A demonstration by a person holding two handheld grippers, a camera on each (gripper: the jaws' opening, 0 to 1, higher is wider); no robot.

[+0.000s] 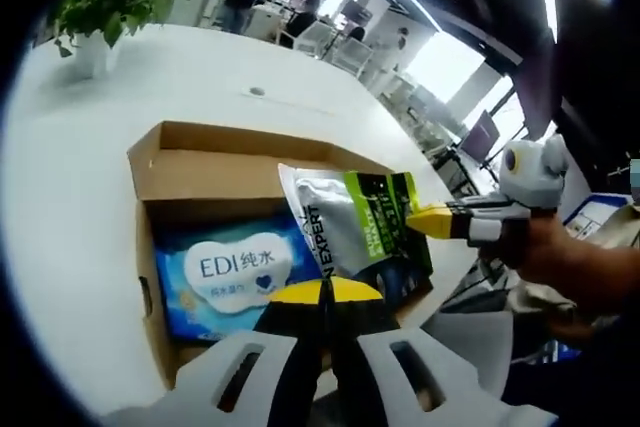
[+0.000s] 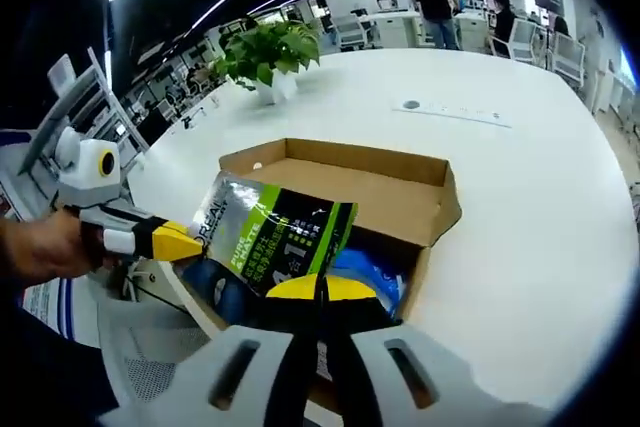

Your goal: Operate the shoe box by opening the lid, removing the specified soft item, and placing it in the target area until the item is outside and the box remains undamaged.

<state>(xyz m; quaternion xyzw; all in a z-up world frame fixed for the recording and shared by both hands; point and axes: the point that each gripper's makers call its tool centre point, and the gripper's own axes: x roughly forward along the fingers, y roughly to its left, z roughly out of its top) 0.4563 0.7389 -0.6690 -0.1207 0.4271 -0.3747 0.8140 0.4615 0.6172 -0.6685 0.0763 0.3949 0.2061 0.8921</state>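
I pinch the shiny silver and green soft pouch [image 1: 350, 222] with both tongs, left tongs [image 1: 325, 292] and right tongs [image 2: 320, 289], one edge each. It hangs over the open brown cardboard box [image 1: 220, 172] near the white table [image 1: 100, 147] edge, so it won't scrape the walls.

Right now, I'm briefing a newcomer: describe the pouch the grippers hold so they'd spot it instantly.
On the white table sits an open cardboard shoe box. Over it, the left gripper and right gripper pinch a flat pouch. Unlike the blue wipes pack lying inside, it is shiny silver with a lime-green panel.
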